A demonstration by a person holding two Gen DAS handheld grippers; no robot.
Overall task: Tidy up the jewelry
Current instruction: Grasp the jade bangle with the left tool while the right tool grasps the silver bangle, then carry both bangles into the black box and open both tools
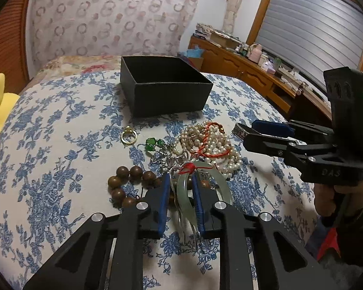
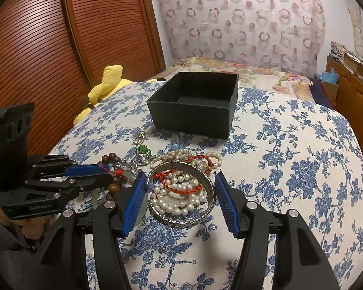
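The left wrist view shows the left gripper [image 1: 180, 193] clamped on a pale green jade bangle [image 1: 185, 197], whose red cord knot sits just beyond the blue pads. A wooden bead bracelet [image 1: 130, 186] lies to the left of that gripper, touching it, and a gold ring [image 1: 129, 136] and green stone jewelry [image 1: 155, 143] lie nearer the black box [image 1: 164, 89]. The silver bangle [image 1: 239, 129] is seen here only as an edge at the tip of the right gripper [image 1: 248, 133].

In the right wrist view the silver bangle [image 2: 181, 194] is shown whole, held between the pads of the right gripper [image 2: 181, 197], above the pearl necklace [image 2: 181, 193] and twisted red cord [image 2: 181, 183] seen through it. The box interior [image 2: 200, 99] is seen bare only here. Everything rests on a blue floral cloth [image 2: 290, 169].
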